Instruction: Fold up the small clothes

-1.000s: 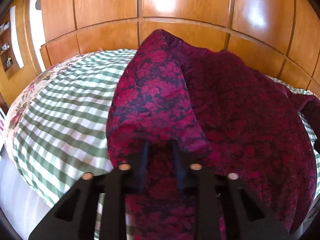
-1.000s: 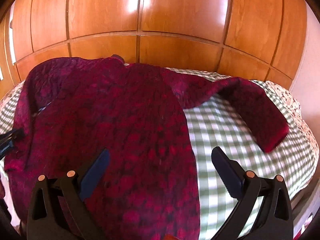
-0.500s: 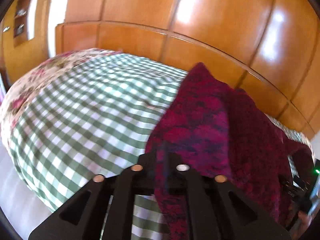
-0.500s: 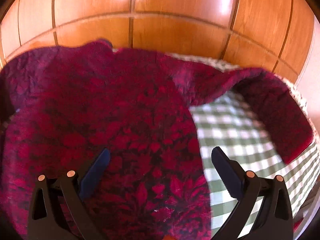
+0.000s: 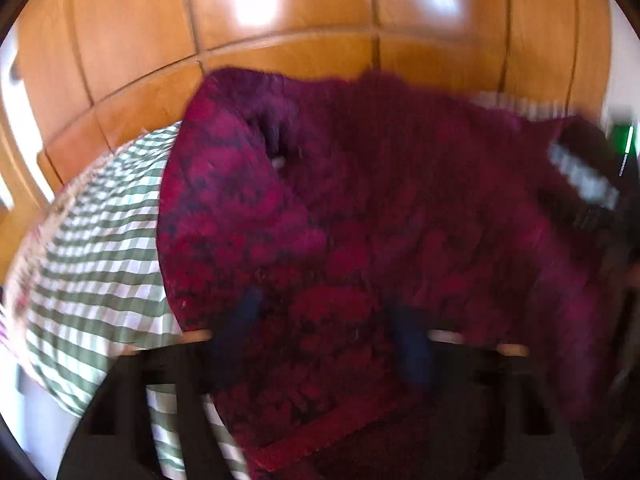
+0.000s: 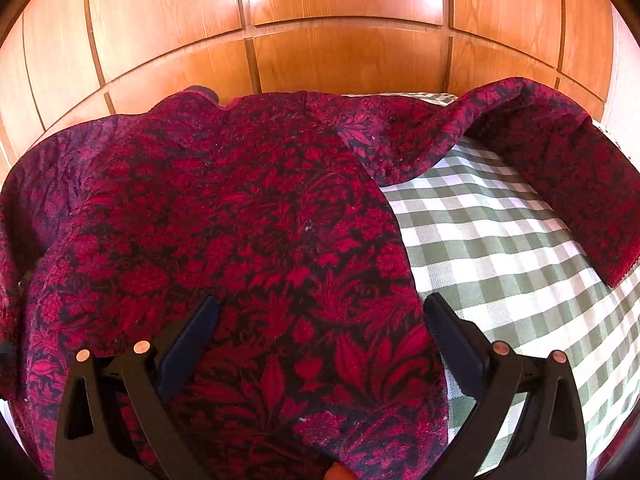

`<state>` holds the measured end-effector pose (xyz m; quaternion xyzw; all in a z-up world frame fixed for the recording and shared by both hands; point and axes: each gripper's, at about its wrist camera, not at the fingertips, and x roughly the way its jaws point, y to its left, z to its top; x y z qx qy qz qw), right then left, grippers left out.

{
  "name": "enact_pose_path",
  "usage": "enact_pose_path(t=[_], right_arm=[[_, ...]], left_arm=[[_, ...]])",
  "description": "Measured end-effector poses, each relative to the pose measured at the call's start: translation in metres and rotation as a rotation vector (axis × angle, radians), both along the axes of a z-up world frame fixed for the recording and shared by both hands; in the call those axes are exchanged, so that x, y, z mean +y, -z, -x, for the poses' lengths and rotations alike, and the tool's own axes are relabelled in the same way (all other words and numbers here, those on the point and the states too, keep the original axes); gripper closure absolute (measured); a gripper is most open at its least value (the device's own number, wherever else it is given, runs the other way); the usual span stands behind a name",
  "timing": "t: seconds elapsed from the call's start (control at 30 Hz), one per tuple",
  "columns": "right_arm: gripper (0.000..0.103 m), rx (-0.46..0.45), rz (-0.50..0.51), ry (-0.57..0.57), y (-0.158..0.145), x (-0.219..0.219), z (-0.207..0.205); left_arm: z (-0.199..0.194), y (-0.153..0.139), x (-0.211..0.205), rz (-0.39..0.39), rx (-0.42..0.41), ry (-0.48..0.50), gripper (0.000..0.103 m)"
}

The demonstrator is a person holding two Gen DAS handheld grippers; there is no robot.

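On the checked bedspread [image 6: 500,240], our left gripper [image 5: 328,320] is opening over the red sweater [image 6: 240,220], right gripper [image 6: 320,332] spread wide; the released fold may slump.

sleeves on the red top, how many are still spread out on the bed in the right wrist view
1. The right sleeve lies stretched over the checked bedspread at the right. The other one is folded in at the left edge, largely hidden.
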<state>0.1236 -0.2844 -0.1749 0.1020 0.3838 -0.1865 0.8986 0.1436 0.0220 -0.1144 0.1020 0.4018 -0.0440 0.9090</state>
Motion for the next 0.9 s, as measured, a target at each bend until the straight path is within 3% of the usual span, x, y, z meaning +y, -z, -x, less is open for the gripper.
enact_pose_path(t=[0.03, 0.1, 0.23, 0.37, 0.57, 0.7, 0.9], right_arm=[[0.002, -0.002, -0.004, -0.001, 0.0, -0.001, 0.0], [0.002, -0.007, -0.012, -0.002, 0.001, 0.0, 0.002], [0.002, -0.009, -0.015, -0.002, 0.0, -0.001, 0.005], [0.002, -0.009, -0.018, -0.003, 0.0, -0.002, 0.006], [0.002, -0.009, -0.018, -0.003, 0.0, -0.002, 0.006], [0.002, -0.009, -0.018, -0.003, 0.0, -0.002, 0.006], [0.002, -0.01, -0.018, -0.003, 0.0, -0.002, 0.006]], left_arm=[[0.001, 0.002, -0.002, -0.034, -0.01, 0.016, 0.059], [-0.001, -0.004, 0.001, -0.034, -0.025, 0.019, 0.079], [-0.011, -0.029, 0.037, 0.076, -0.057, -0.082, 0.082], [-0.021, -0.061, 0.091, 0.11, -0.161, -0.253, 0.083], [-0.046, -0.093, 0.156, 0.11, -0.222, -0.379, 0.084], [-0.078, -0.104, 0.209, 0.197, -0.194, -0.476, 0.085], [-0.117, -0.133, 0.266, 0.439, -0.164, -0.628, 0.085]])
